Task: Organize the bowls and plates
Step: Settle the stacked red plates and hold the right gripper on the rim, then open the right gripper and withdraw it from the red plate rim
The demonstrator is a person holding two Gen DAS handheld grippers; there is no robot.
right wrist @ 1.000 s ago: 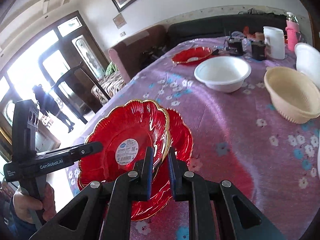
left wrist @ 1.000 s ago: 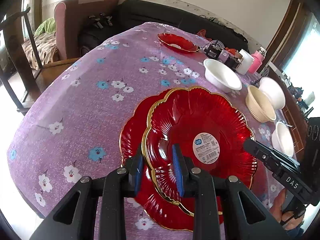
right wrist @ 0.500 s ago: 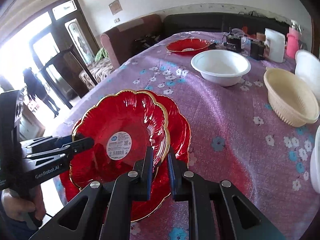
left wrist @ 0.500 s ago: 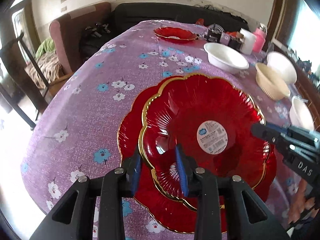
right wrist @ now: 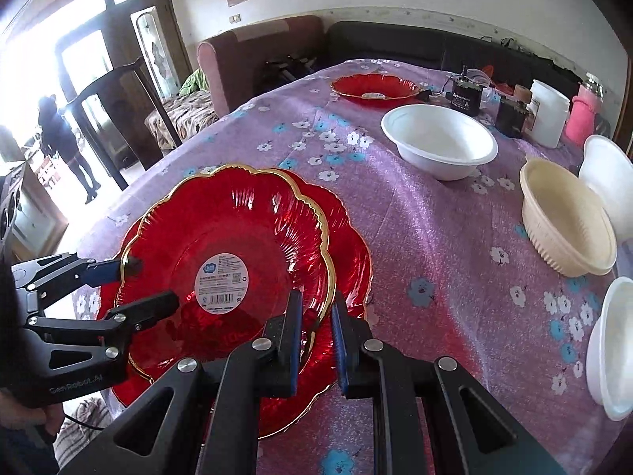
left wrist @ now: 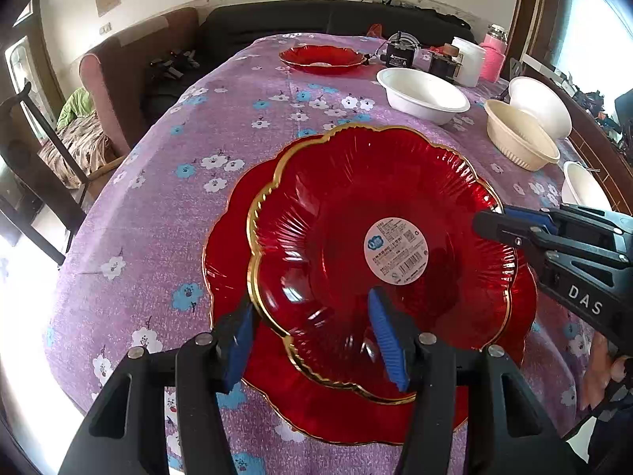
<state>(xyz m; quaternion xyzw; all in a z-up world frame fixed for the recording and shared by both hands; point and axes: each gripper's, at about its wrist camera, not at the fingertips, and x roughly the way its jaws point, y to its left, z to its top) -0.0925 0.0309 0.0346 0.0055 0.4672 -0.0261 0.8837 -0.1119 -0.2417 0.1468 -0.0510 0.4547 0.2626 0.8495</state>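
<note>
A red gold-rimmed plate with a round label (left wrist: 379,237) (right wrist: 237,253) lies on a second red plate (left wrist: 229,237) (right wrist: 348,237) on the purple flowered tablecloth. My left gripper (left wrist: 312,340) is open, its jaws wide apart on either side of the top plate's near rim; it also shows in the right wrist view (right wrist: 146,281). My right gripper (right wrist: 316,336) still pinches the top plate's right rim between narrow jaws; it shows in the left wrist view (left wrist: 490,221). A third red plate (left wrist: 322,59) (right wrist: 374,87) sits at the far end.
A white bowl (left wrist: 421,95) (right wrist: 439,146), a cream bowl (left wrist: 518,138) (right wrist: 565,217) and more white bowls (right wrist: 609,186) stand on the right. Jars, a pink bottle (right wrist: 579,122) and small devices crowd the far right. Chairs and a sofa ring the table.
My left gripper has opened wide and let go of the top plate's rim. The top plate has come down flatter onto the lower plate.
</note>
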